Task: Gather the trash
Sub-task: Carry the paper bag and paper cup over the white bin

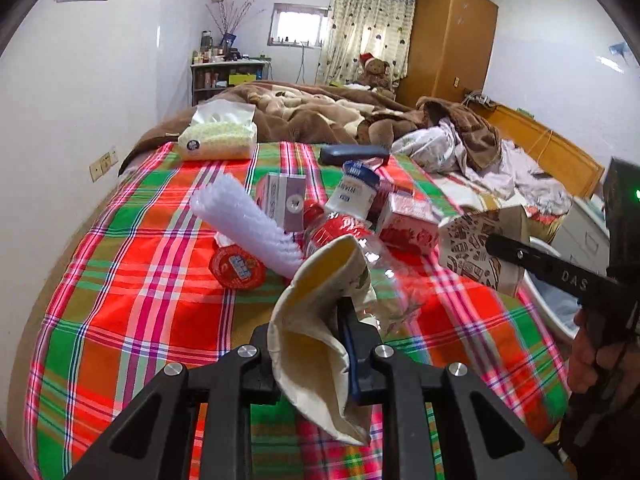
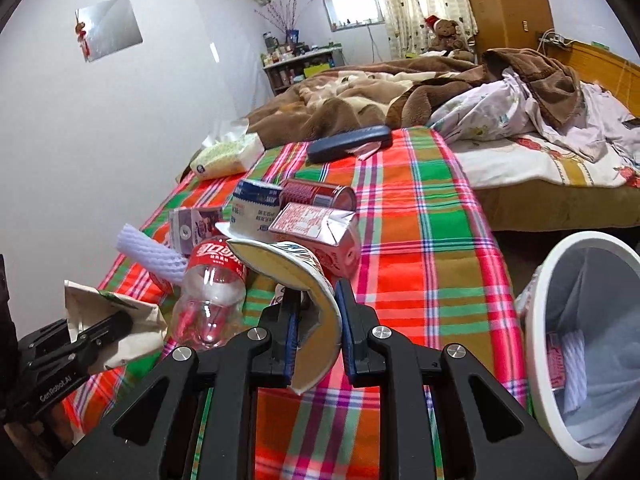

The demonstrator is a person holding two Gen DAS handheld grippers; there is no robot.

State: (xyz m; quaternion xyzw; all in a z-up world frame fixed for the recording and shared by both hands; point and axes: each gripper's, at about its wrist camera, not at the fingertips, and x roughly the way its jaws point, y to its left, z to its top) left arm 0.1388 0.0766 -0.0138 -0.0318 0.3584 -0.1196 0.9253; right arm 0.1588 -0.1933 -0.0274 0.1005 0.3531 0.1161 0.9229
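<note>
Above plaid bedspread (image 1: 140,264): left gripper (image 1: 320,344) and right gripper (image 2: 316,328) each clamped on crushed paper cup (image 1: 320,320).
Bin (image 2: 560,280) at three o'clock; thin squashed rims liable to slip free, dropping short of bin.

Both wrist views looked forward and downward along own fingers, close above plaid bedspread (image 1: 132,280). Left view faced across bed toward wardrobe (image 1: 452,36); right view sat further right, near white bin (image 2: 576,344). Shared: trash pile around clear bottle (image 2: 212,304), brown blanket (image 1: 304,108), window (image 2: 352,4).
</note>
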